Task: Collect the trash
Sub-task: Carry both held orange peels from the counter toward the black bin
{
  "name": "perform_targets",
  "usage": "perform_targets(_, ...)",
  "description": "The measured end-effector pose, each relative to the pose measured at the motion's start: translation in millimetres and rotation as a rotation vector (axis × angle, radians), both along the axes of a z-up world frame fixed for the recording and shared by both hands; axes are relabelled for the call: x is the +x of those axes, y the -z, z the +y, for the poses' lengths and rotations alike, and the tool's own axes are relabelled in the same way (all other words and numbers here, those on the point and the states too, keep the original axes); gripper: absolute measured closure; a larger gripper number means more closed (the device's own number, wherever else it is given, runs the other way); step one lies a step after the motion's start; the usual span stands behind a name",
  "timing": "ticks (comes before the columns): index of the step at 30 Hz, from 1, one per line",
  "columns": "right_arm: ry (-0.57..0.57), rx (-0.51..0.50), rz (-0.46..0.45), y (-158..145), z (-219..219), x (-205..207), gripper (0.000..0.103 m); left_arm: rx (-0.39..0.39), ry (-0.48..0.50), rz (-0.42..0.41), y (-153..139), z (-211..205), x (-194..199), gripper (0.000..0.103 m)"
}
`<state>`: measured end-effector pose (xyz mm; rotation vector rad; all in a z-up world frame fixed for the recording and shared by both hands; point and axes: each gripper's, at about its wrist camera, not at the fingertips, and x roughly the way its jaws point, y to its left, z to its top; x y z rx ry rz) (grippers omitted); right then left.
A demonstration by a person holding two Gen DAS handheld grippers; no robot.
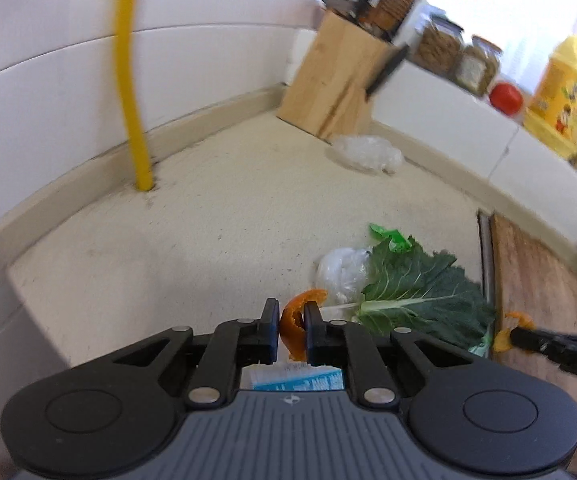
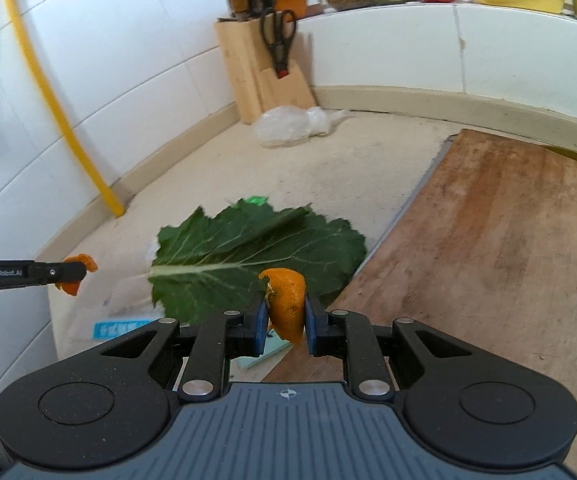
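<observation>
Both grippers loaded with orange peel, more trash on the counter.

My left gripper is pinched on a curled strip of orange peel, and my right gripper is clamped on a bigger peel wedge, both lifted off the counter. Peel is light, leathery and bendy, a bit slick on the rind, so I judge a grip across the thick middle holds best. In the right view, the green leaf lies at twelve o'clock from my fingers, limp and easily torn; I'd take it by the pale stem. A crumpled plastic bag sits further up, beside the knife block, feather-light and slippery. The left gripper's arm reads "GenRobot.AI". A blue-printed packet lies at nine o'clock, its lettering too blurred to read.
</observation>
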<state>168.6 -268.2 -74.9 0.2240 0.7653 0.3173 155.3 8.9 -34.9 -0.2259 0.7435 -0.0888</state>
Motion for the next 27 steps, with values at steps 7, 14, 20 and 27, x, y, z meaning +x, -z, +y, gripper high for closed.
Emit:
perform_targets(7,-0.073,0.014,-0.082,-17,25,-15,0.078,-0.01,-0.041,-0.086,-18,12,-42,0.091)
perform_targets(14,-0.195,0.014,-0.086,-25,89,-19,0.078,-0.001,-0.198,-0.094,-18,78,-98,0.091)
perform_targets(20,-0.282,0.017,-0.076,-26,138,-32,0.078,0.004,-0.277,-0.092,-13,113,-122,0.091)
perform_targets(27,-0.37,0.024,-0.074,-32,183,-48,0.078,0.028,-0.318,-0.112,-18,142,-147,0.091)
